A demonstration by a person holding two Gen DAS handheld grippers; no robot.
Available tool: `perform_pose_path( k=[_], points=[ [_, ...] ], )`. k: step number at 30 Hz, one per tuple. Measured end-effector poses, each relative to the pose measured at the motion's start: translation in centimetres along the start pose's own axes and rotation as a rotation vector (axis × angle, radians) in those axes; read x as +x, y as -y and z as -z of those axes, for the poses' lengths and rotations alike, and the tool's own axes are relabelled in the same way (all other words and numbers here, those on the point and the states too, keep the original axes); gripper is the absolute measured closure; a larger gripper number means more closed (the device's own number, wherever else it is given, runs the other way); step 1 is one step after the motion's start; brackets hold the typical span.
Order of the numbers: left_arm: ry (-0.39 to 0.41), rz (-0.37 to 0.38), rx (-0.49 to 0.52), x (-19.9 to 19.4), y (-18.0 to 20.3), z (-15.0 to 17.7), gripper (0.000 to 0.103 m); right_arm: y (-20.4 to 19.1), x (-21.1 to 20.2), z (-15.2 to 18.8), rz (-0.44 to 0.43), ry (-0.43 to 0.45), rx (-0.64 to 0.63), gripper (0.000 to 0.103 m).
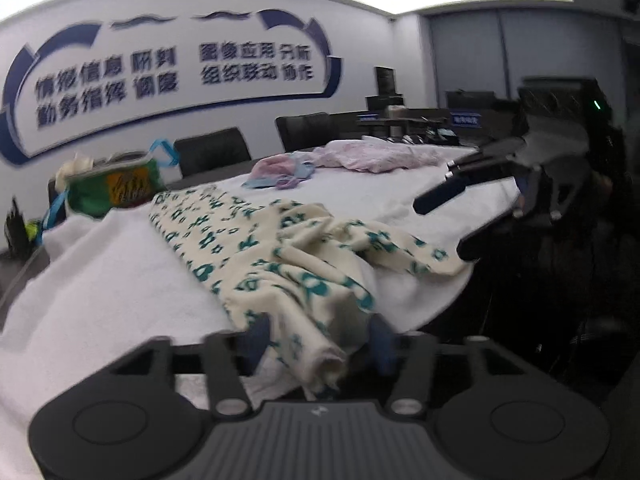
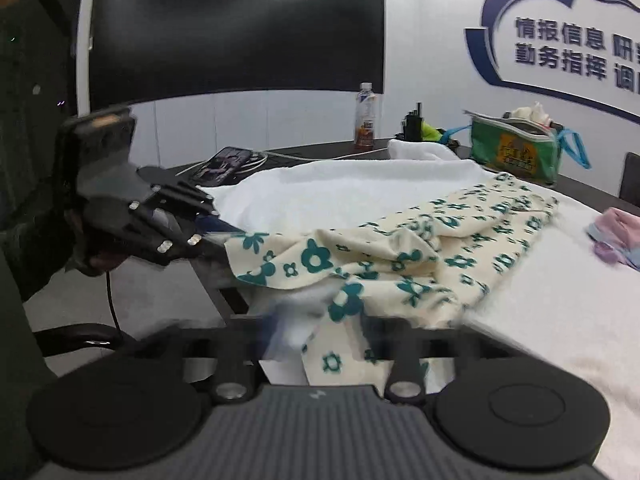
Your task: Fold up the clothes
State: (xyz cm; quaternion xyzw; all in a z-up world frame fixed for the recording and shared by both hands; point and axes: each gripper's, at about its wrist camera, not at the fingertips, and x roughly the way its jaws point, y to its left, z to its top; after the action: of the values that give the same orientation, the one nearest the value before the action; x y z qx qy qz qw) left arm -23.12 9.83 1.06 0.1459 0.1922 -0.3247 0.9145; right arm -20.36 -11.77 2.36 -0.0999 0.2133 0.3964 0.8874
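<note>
Left-wrist view first: nearest the lens, the left gripper point(image 1: 318, 344) stands with its jaws apart, blue pads on either side of a bunched end of the garment point(image 1: 280, 256) — cream cloth with teal flowers. The cloth sits between the pads, which do not pinch it. From there the garment runs away toward 11 o'clock across the white towel point(image 1: 100, 272) that covers the table. At 2 o'clock the right gripper point(image 1: 452, 220) reaches in from the dark edge, its fingers spread wide, the lower one just beside the garment's far corner. Farther off, at 12 o'clock, lies a small pink and blue heap point(image 1: 280, 174), and behind it a pale pink garment point(image 1: 372, 154). At 10 o'clock stands a green pouch point(image 1: 114, 188) with blue straps; black chairs point(image 1: 212, 150) line the far side, under a wall sign point(image 1: 172, 76) in blue lettering.

From the right wrist, the right gripper point(image 2: 320, 344) is likewise parted, a flowered fold lying between its blurred fingers, loose as far as I can see. The garment point(image 2: 400, 248) spreads toward 1 o'clock over the towel point(image 2: 540, 312). At 9 o'clock the left gripper point(image 2: 208, 220) is held by a dark-sleeved person, its tips at the cloth's edge. Beyond lie a phone point(image 2: 226, 164) at 11 o'clock, a bottle point(image 2: 366, 116) at 12 — and the pouch point(image 2: 516, 152) at 1 o'clock.
</note>
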Motion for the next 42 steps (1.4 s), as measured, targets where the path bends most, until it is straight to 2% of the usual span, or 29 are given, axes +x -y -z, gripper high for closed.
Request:
perform_pose_path(
  k=[1,4,7,9,13,16,20,26,29,32,36,40,41,42],
  points=[
    [-0.014,-0.008,0.013,0.3,0.2,0.3,0.046,-0.1,-0.3,0.3,0.016,-0.002,-0.001,0.019],
    [-0.023,-0.034,0.021,1.2,0.4,0.9,0.048,-0.3,0.2,1.6,0.049,-0.051,0.006,0.019],
    [-0.041,-0.037,0.0,1.3,-0.1,0.4,0.067,-1.4,1.6,2.9,0.084,-0.086,-0.073,0.021],
    [-0.053,-0.038,-0.015,1.4,-0.4,0.0,0.082,-2.0,2.2,3.2,0.105,-0.079,-0.124,0.036],
    [-0.06,-0.025,-0.072,0.9,-1.3,-0.9,0.088,-0.6,2.0,2.4,0.076,-0.035,-0.052,0.084],
    [-0.04,-0.03,-0.084,0.4,-1.2,-1.7,0.09,0.0,1.8,1.9,0.049,-0.012,-0.034,0.097],
    [-0.016,-0.048,-0.075,0.1,-0.8,-3.0,0.093,0.0,1.5,1.0,0.038,0.027,-0.05,0.098],
    [-0.024,0.023,-0.045,-1.1,0.2,-3.6,0.096,-0.5,0.2,-0.6,-0.019,0.041,-0.087,0.1],
    [-0.006,0.067,-0.072,-1.8,-0.5,-4.7,0.096,-0.7,-0.9,-1.3,-0.074,0.038,-0.101,0.1],
    [0.003,0.071,-0.109,-0.6,-2.8,-7.1,0.095,0.7,-1.5,-2.7,-0.086,0.069,-0.092,0.1],
    [-0.051,0.055,-0.164,4.7,-7.5,-12.1,0.093,5.3,0.2,-6.2,-0.061,0.093,-0.044,0.1],
    [-0.185,0.037,-0.322,13.1,-13.1,-15.4,0.091,12.0,5.4,-9.5,0.016,0.016,0.045,0.099],
    [-0.224,0.029,-0.402,15.6,-14.8,-15.5,0.085,13.5,7.1,-10.1,0.034,-0.015,0.078,0.099],
    [-0.271,0.019,-0.471,17.8,-16.2,-15.2,0.071,15.0,8.9,-10.5,0.051,-0.048,0.112,0.099]
  ],
)
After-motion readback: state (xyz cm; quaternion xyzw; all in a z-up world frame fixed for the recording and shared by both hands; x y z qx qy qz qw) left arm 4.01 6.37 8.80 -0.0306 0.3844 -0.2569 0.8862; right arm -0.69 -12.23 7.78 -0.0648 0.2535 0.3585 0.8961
